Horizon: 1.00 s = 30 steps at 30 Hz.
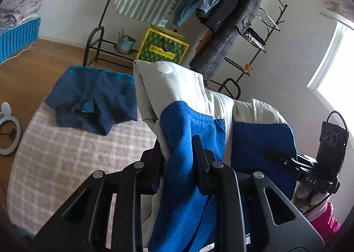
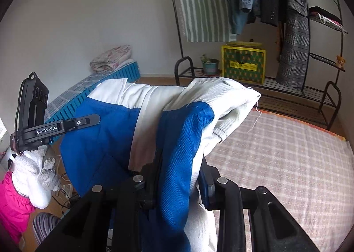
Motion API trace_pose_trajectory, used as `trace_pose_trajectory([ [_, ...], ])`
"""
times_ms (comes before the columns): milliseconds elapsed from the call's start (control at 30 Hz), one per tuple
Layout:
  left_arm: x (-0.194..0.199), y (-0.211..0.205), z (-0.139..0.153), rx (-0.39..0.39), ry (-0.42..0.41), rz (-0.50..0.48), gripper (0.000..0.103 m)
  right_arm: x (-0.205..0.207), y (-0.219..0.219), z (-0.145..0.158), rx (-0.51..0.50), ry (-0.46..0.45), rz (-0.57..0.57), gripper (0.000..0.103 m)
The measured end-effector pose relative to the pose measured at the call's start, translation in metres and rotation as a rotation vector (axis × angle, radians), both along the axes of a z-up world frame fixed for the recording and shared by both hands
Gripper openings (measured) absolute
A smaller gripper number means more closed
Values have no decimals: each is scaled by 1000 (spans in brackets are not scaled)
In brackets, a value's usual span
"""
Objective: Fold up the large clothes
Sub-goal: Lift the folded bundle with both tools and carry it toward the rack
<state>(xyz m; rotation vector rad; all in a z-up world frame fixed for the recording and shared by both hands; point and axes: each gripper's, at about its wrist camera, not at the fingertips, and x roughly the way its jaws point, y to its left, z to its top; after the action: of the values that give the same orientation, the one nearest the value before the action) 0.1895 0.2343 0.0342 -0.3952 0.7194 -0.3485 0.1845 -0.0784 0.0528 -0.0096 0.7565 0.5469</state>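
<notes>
A large blue and off-white garment (image 1: 188, 123) hangs lifted in the air between both grippers. My left gripper (image 1: 177, 152) is shut on a bunched blue and white part of it. My right gripper (image 2: 180, 163) is shut on another bunched part of the same garment (image 2: 177, 119). The right gripper also shows in the left wrist view (image 1: 287, 161) at the right, clamped on blue cloth. The left gripper shows in the right wrist view (image 2: 73, 122) at the left, held by a white-gloved hand. The garment drapes over both sets of jaws and hides the fingertips.
A pink checked mat (image 1: 77, 148) lies on the wooden floor below. Folded dark blue shorts (image 1: 93, 99) lie at its far end. Behind stands a black clothes rack (image 2: 287, 30) with hanging clothes, a yellow box (image 2: 243, 64) and a plant pot (image 2: 210, 66). A blue crate (image 2: 93, 97) stands at the left wall.
</notes>
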Motion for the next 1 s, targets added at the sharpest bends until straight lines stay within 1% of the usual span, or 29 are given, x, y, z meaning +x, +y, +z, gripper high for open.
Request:
trace_pose_trajectory([
  [100, 17, 28, 5, -10, 10, 23, 23, 23, 22, 1, 36, 10, 29, 28],
  [267, 63, 63, 23, 29, -19, 39, 23, 77, 56, 6, 83, 11, 48, 28],
  [400, 112, 92, 31, 31, -43, 71, 23, 129, 87, 7, 112, -2, 53, 28],
  [500, 151, 115, 33, 37, -63, 110, 23, 174, 117, 2, 124, 0, 69, 28],
  [567, 177, 130, 30, 40, -76, 130, 23, 204, 134, -7, 134, 5, 82, 28],
  [667, 215, 156, 17, 35, -71, 163, 23, 246, 158, -25, 156, 25, 92, 28],
  [767, 253, 178, -5, 35, -42, 198, 22, 282, 181, -49, 158, 47, 96, 28],
  [900, 299, 198, -47, 31, 12, 235, 22, 320, 197, -95, 161, 108, 80, 28],
  [967, 321, 203, -74, 31, 44, 244, 22, 334, 196, -121, 160, 144, 63, 28],
  [1000, 329, 203, -89, 43, 64, 246, 22, 342, 194, -134, 156, 163, 52, 28],
])
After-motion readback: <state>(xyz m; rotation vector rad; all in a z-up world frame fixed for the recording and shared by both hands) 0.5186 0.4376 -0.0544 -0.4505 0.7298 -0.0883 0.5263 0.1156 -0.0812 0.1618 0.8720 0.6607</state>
